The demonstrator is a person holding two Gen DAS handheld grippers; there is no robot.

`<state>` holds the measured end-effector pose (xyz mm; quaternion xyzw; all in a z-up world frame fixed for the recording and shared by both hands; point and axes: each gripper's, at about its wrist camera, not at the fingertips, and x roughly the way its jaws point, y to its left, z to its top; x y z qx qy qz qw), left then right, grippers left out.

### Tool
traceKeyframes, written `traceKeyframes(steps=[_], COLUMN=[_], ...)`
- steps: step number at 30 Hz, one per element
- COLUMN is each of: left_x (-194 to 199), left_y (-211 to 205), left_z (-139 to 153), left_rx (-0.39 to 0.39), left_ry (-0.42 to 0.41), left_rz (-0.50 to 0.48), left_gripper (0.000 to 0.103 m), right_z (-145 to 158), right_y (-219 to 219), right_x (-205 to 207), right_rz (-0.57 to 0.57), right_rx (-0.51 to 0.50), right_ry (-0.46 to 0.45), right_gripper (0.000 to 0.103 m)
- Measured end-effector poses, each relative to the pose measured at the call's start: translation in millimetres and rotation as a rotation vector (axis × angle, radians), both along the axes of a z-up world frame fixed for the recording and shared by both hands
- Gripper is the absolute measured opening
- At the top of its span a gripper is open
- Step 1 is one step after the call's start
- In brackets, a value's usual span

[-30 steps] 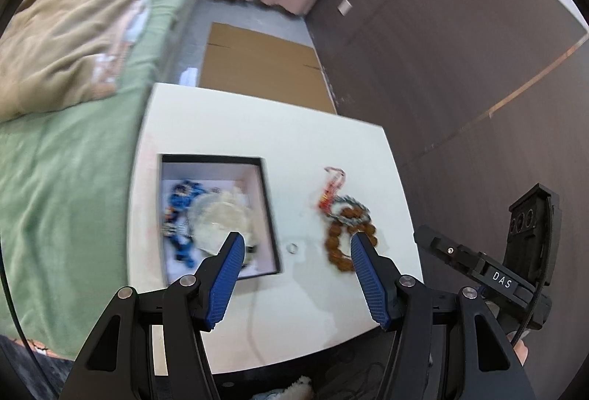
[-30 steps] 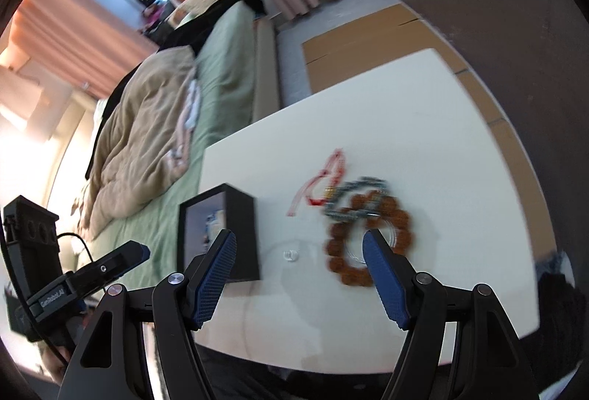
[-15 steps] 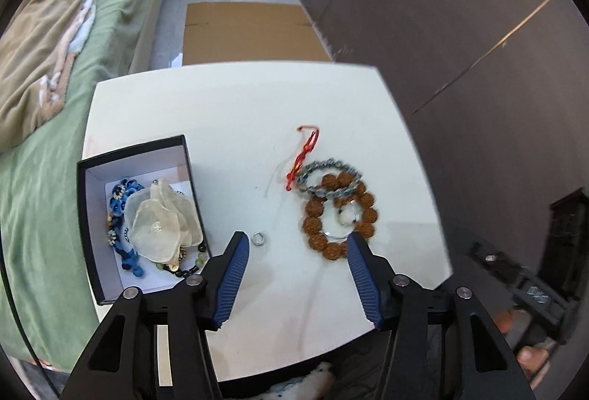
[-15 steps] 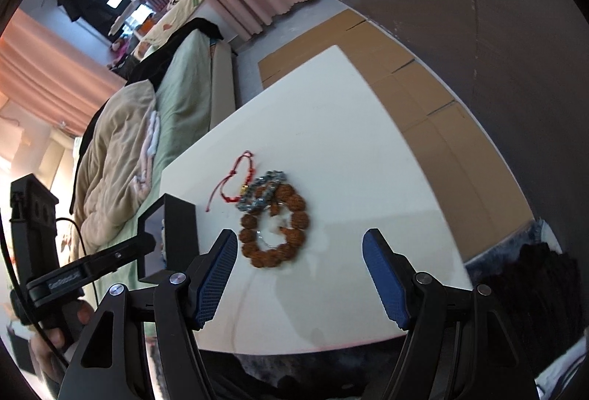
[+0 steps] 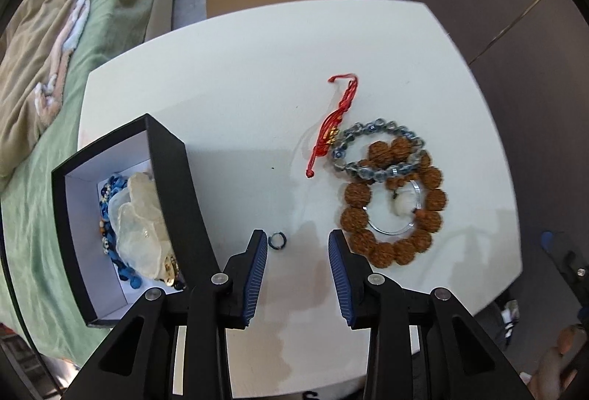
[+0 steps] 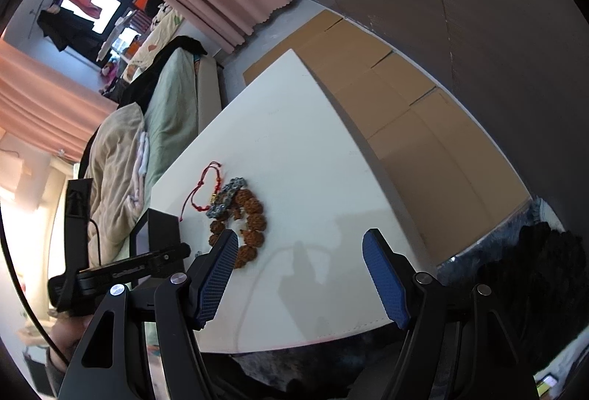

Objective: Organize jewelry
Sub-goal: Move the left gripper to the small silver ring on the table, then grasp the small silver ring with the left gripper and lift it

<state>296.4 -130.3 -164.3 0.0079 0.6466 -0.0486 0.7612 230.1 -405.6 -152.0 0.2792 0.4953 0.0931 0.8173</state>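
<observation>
One white table (image 5: 257, 76) carries my black box (image 5: 176, 179), a brown bead bracelet (image 5: 390, 249) and a small ring (image 5: 277, 240). My left gripper (image 5: 297, 245) hovers low, jaws apart, the ring just inside its left finger; my right gripper (image 6: 298, 245) hangs empty, wide apart.

A white bench (image 5: 235, 98) carries everything. On its near left stands an open black box (image 5: 176, 186), white inside. Just right of the box, near the front edge, lies a small dark ring (image 5: 277, 240). Farther right lies a brown bead bracelet (image 5: 394, 205), a clear bangle (image 5: 395, 212) inside its loop. A grey bead bracelet (image 5: 375, 149) overlaps its far side, and a red cord (image 5: 335, 122) touches the grey one's left and runs toward the far edge.
</observation>
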Motion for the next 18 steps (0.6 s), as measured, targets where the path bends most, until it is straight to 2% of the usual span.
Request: traceKeyframes(steps=[1,6,10,14,18], left_x=[1.2,2.9,2.7,1.7,1.5], left_y=[-1.6,-4.4,-5.5,-9.9,-10.0], left_z=[-3.8,-21.2,-21.9,-27.5,-28.4], left_rx=[0.016,0.11,0.127,0.188,0.192], left_ry=[0.005,0.036,0.04,0.042,0.049], left_rz=[0.0,0.006,0.005,-0.041,-0.054], left_gripper=[0.029,0.024,0.024,0.024,0.023], right_z=[-1.5,-6.4,-8.7,-7.3,-5.9], right_y=[-2.1,-10.3,-15.5,-14.0,-10.3], right_x=[0.0,0.3,-0.9,-2.5,-3.1], right_rz=[-0.003,-0.014,-0.027,-0.021,-0.012], right_rx=[0.002,0.015,0.022,0.014,0.013], right_ry=[0.001,0.006,0.011,0.004,-0.003], right_gripper=[0.072,0.072,0.072,0.072,0.072])
